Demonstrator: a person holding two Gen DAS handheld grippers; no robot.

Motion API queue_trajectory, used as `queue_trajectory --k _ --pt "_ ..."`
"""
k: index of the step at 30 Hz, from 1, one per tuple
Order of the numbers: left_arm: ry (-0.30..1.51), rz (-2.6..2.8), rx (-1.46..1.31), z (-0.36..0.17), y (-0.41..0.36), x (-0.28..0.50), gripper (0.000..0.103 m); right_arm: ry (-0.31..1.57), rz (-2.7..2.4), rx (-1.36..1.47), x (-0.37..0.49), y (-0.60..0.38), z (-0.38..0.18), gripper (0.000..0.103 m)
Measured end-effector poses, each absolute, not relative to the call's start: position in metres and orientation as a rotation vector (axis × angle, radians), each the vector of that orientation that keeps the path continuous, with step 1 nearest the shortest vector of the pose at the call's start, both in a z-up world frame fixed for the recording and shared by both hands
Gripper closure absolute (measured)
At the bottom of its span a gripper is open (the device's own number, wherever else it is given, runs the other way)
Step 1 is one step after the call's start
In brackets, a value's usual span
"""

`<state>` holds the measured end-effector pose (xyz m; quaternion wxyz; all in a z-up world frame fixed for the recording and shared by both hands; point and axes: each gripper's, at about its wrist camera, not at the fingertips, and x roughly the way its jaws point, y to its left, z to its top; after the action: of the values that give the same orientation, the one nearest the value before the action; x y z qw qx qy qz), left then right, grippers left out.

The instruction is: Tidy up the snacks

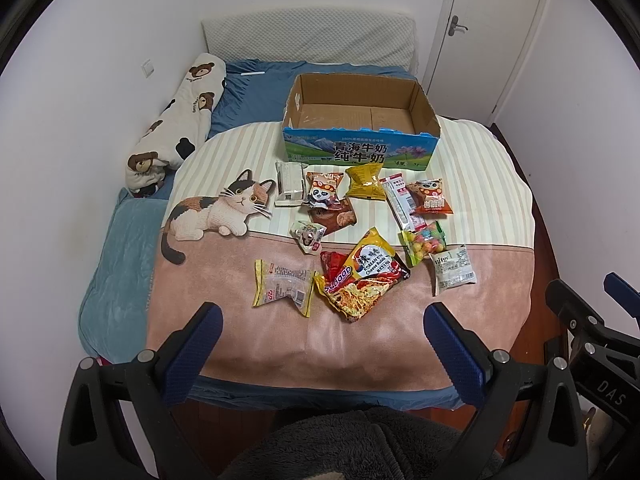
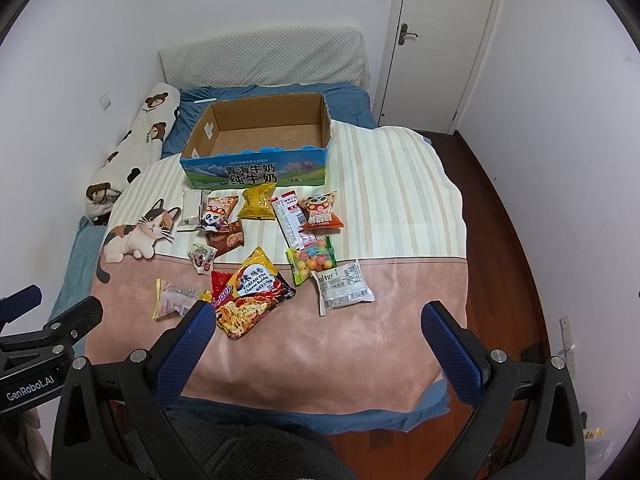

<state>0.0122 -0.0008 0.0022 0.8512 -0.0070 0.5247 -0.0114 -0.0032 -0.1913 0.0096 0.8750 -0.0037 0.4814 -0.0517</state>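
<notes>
An open, empty brown cardboard box with a blue printed milk-carton front [image 1: 358,150] [image 2: 256,170] sits upright on the striped part of the blanket. Just before it, loose snack packets lie flat and scattered: a yellow-and-red instant noodle bag [image 1: 362,276] [image 2: 250,294], a clear bag of coloured candy balls [image 1: 424,242] [image 2: 314,260], and a white-labelled packet [image 1: 454,272] [image 2: 344,286].

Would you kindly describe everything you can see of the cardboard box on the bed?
The cardboard box is a shallow open-topped milk carton with its upper part torn off, leaving ragged edges. Its outside is blue with a meadow picture and black Chinese lettering; the inside is plain brown and empty. It sits upright at the far edge of the striped blanket, just behind the snacks.
</notes>
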Motion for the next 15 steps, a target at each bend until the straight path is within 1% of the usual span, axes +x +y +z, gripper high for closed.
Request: queue_trajectory --k 9,15 --pt "1.111 -0.025 -0.024 -0.002 0.001 0.013 0.0 1.023 -0.089 0.0 0.0 -0.19 0.005 0.0" --pt "1.107 -0.007 -0.048 -0.013 0.011 0.025 0.0 1.068 -0.076 0.031 0.012 -0.192 -0.009 0.0"
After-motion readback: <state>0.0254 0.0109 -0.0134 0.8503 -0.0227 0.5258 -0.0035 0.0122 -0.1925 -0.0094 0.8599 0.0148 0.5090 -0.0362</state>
